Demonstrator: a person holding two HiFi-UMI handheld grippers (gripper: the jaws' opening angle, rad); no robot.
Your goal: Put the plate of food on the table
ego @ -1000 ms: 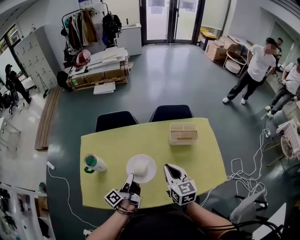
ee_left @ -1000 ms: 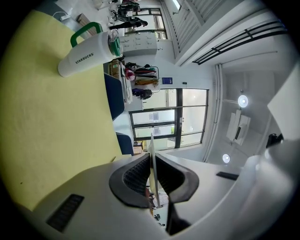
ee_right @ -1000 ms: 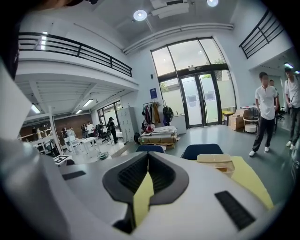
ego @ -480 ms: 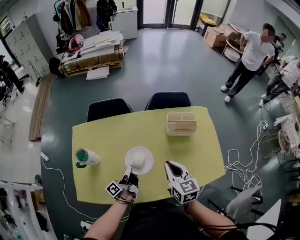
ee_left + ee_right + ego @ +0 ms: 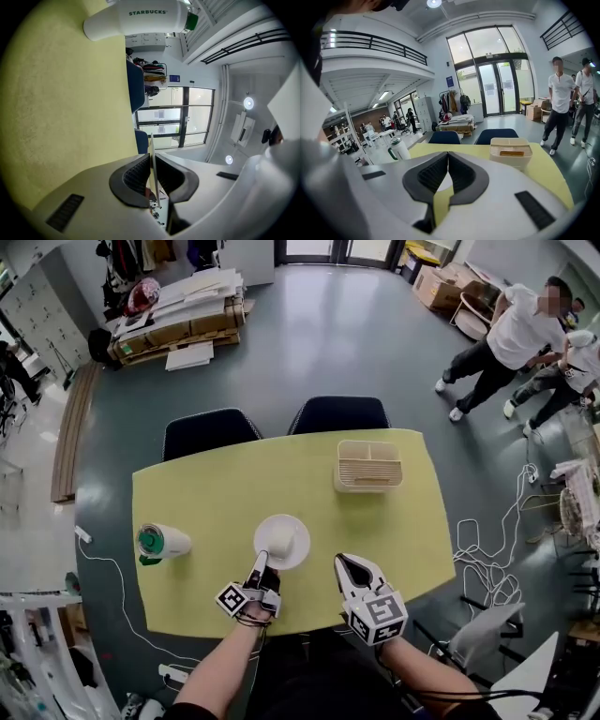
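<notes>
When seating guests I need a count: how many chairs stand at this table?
2. One chair behind the table, left; the other chair beside it, right. Near-side ones may be hidden.

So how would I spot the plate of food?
Look at the yellow table. Near its front edge is the plate: round, white, with a pale lump on it. Unlike the tumbler and basket, the left gripper pinches its rim.

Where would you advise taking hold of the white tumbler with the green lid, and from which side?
I'd take the tumbler around its white body, below the green lid, with level tongs coming from the plate side. It stands upright and round, and its green handle juts out away from the plate.
</notes>
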